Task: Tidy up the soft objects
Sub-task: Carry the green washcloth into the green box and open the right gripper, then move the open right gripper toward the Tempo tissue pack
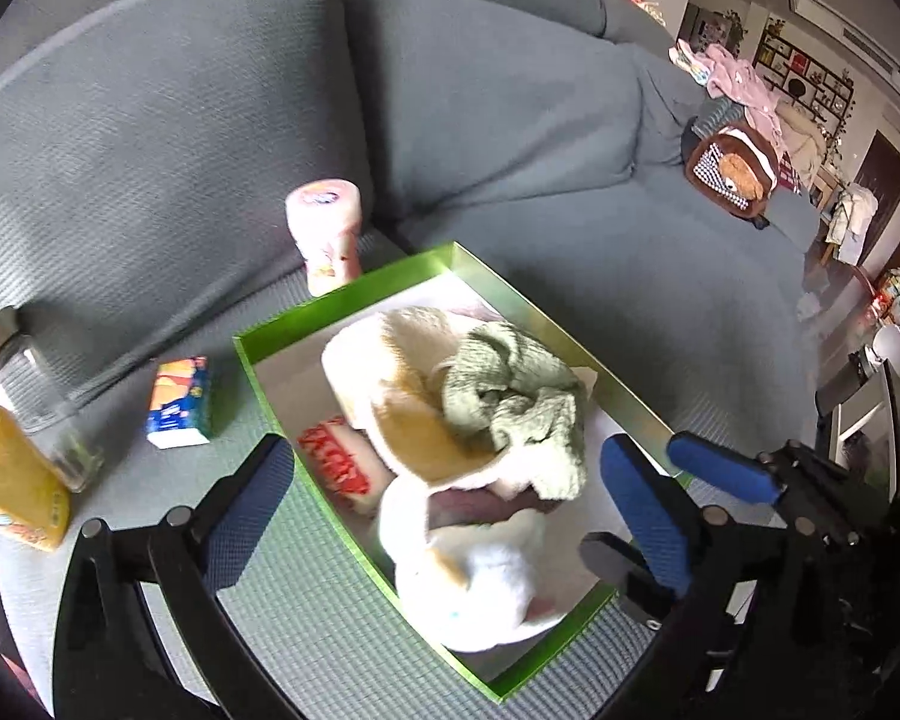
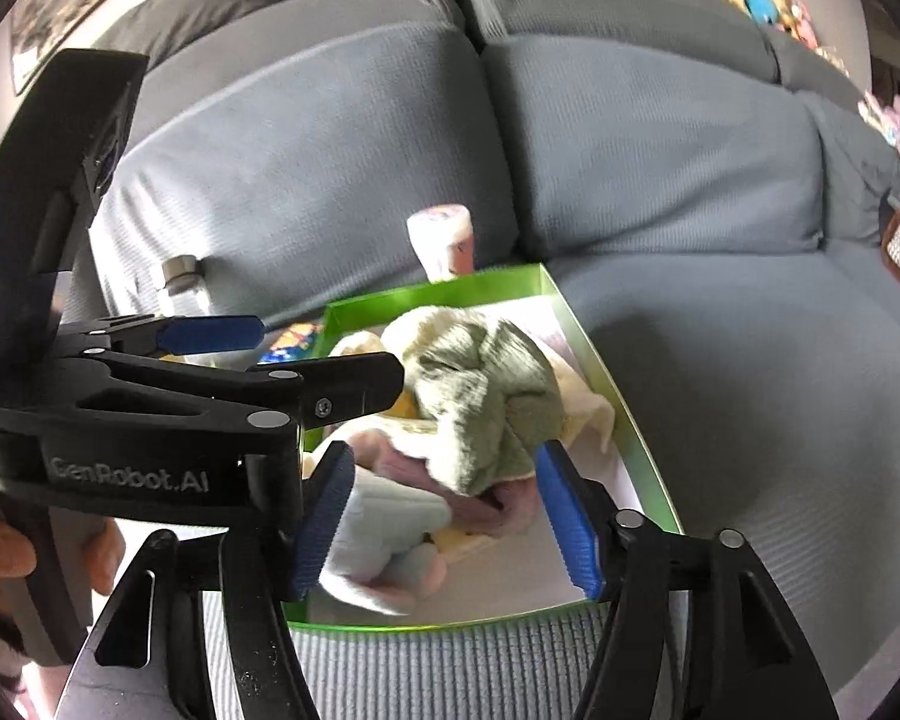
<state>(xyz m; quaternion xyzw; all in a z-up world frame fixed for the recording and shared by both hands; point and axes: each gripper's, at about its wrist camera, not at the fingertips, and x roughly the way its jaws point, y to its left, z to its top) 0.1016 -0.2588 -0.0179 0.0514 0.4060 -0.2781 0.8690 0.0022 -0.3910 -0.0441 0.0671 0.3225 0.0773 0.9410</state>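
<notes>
Soft things piled in a green box on a grey sofa

The sofa (image 1: 540, 120) is covered in grey ribbed fabric, with thick rounded cushions. On its seat lies a shallow rectangular green box (image 1: 258, 354) with shiny walls and a white bottom. In it is a heap: a cream fluffy cloth (image 1: 390, 354), a crumpled sage-green knitted piece (image 1: 510, 396) on top, and a white plush item (image 1: 486, 576) at the near end. The left tool (image 1: 444, 474) is spread wide over the box, pinching nothing. The right tool (image 2: 444, 516) is also spread, its blue ribbed pads (image 2: 570, 516) beside the heap, not pressing it.
</notes>
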